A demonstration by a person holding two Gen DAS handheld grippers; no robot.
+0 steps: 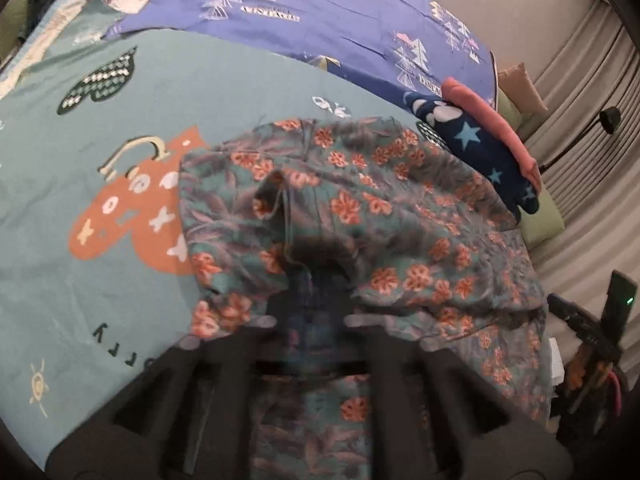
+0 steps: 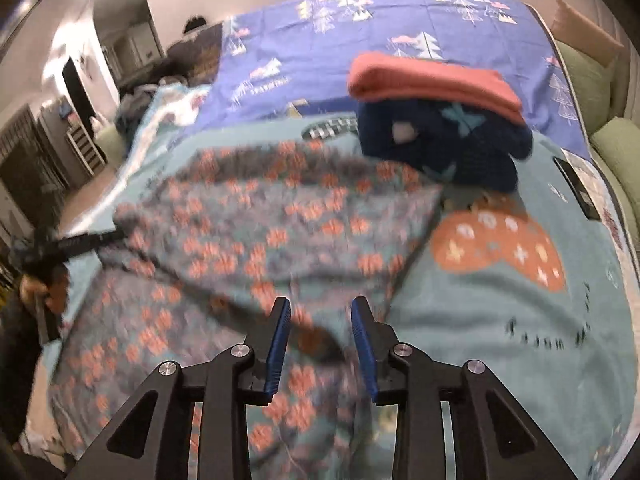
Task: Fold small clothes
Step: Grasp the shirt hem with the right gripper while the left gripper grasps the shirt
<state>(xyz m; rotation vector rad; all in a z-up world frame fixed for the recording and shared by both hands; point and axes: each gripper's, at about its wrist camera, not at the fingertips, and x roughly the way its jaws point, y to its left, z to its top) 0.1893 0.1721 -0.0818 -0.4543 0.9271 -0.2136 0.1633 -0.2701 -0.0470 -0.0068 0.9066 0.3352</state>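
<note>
A teal garment with orange flowers (image 1: 360, 216) lies rumpled on the bed; it also shows in the right wrist view (image 2: 256, 232), spread toward the left. My left gripper (image 1: 312, 304) is blurred, and the cloth bunches up between its fingers, which look closed on a fold. My right gripper (image 2: 320, 320) is open with blue pads (image 2: 280, 344), just above the garment's near edge, holding nothing. The left gripper also shows at the far left of the right wrist view (image 2: 80, 242).
A stack of folded clothes, a navy star-print piece (image 2: 444, 140) under a coral one (image 2: 432, 80), sits beyond the garment. The bed has a teal sheet (image 2: 500, 320) and a purple sheet (image 2: 360, 40). A tripod stands off the bed's edge (image 1: 592, 332).
</note>
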